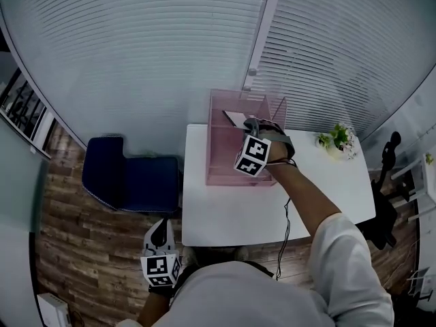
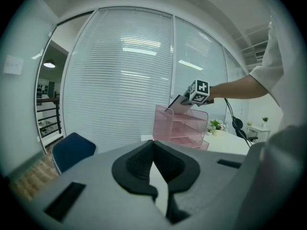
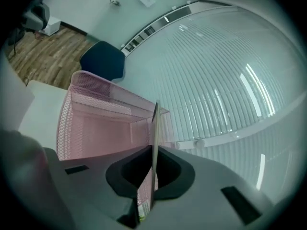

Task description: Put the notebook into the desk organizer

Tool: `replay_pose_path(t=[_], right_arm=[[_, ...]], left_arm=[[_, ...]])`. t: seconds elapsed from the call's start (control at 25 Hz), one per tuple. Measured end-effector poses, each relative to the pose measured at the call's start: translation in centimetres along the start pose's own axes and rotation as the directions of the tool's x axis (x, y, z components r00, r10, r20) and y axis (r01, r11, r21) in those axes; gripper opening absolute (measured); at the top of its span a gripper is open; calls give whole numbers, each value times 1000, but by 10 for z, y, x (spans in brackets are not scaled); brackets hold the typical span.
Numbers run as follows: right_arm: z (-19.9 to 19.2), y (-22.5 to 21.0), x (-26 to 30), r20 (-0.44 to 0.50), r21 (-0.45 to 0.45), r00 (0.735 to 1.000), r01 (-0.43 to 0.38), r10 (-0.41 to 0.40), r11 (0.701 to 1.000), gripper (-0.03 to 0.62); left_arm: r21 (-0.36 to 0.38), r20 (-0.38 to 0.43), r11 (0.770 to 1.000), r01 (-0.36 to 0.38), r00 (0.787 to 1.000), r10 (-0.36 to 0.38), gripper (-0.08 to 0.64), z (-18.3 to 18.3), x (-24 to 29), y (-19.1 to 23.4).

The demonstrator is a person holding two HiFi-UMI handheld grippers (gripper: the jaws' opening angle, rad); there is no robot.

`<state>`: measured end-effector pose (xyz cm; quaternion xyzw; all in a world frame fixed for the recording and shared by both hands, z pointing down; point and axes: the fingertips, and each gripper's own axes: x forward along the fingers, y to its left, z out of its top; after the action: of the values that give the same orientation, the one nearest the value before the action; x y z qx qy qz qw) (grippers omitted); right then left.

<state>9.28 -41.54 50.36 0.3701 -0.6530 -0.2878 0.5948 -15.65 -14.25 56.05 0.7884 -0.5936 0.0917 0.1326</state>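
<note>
Notebook (image 3: 155, 123) in right gripper (image 3: 152, 152), apparently over organizer (image 3: 91, 123)

No legible text, brand, number or sign is present. The marker cube (image 1: 253, 155) carries coded square patterns only.

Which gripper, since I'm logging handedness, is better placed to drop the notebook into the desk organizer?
Right. The right gripper is shut on the notebook, holding it edge-on just above the pink desk organizer. The left gripper is shut, empty, and back off the table's near edge.
</note>
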Motion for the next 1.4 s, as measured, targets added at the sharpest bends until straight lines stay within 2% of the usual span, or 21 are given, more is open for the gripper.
replay_pose_path(t=[0.16, 0.24, 0.44, 0.88, 1.4], right_arm=[[4, 21, 13, -49, -126, 998, -43, 37, 991, 25], [5, 31, 16, -56, -147, 997, -67, 59, 987, 26], [6, 44, 19, -77, -164, 992, -107, 95, 981, 40], [6, 60, 24, -80, -163, 991, -122, 110, 979, 52], [6, 72, 24, -72, -159, 987, -157, 147, 975, 98]], left_arm=[[-9, -5, 1000, -20, 1000, 20, 8, -7, -3, 8], [-13, -5, 1000, -22, 1000, 22, 8, -7, -3, 10], [-8, -4, 1000, -19, 1000, 19, 8, -4, 0, 15], [3, -7, 1000, -1, 1000, 1, 8, 0, 9, 20], [3, -11, 1000, -5, 1000, 5, 8, -1, 13, 23]])
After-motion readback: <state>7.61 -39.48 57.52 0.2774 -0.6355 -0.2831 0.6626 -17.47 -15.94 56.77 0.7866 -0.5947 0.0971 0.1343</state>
